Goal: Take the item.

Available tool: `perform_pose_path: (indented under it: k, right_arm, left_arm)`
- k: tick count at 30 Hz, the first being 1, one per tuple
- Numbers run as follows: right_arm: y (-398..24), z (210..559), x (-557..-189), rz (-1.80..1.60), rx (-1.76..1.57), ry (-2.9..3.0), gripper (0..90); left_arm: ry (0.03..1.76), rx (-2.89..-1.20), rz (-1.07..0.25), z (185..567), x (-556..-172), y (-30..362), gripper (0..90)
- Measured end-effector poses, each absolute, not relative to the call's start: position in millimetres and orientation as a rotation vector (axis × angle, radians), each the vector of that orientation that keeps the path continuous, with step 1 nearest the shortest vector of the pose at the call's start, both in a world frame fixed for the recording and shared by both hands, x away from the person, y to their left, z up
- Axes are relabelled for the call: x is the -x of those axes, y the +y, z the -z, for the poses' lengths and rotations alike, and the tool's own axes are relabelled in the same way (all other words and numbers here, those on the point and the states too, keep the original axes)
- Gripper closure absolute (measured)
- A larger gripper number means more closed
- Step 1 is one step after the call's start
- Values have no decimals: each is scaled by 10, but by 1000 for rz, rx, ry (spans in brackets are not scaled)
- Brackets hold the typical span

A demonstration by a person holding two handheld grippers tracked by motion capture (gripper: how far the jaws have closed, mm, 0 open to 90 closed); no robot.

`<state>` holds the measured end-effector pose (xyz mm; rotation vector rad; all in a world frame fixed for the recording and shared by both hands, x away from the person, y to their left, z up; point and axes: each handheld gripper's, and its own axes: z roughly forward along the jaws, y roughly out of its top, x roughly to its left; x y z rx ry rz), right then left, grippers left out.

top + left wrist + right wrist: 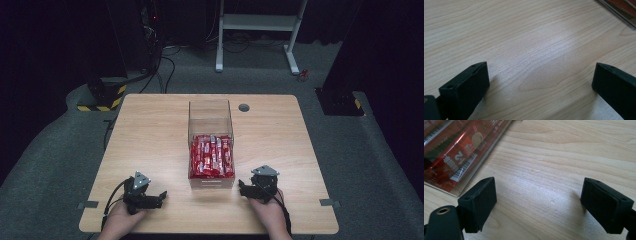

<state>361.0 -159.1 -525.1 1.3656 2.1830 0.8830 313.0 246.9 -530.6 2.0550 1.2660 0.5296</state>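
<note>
Both pairs of jaws stand wide apart with only bare wood between them. Low in the high view, the left gripper [159, 197] rests on the table [150, 130] at the lower left, held by the person's left hand [119, 221], and the right gripper [242, 186] sits at the lower right in the right hand [267, 212], just beside the near corner of a clear box [210, 117]. That box stands at the middle of the frame, its near half packed with red packets [212, 156]. In the right gripper view the box wall and printed red packets [454, 152] fill the upper left, close to the left jaw. In the left gripper view the box's edge [617, 11] shows at the upper right corner.
</note>
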Motion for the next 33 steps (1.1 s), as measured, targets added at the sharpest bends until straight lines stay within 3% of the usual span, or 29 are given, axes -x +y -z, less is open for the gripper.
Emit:
perform_pose_path:
  k: [33]
  right_arm:
    - [-1593,5250,-3592,-895,-1342,2202,132]
  left_arm:
    - [1271,-2049,-534,5307,-3133,2467,15]
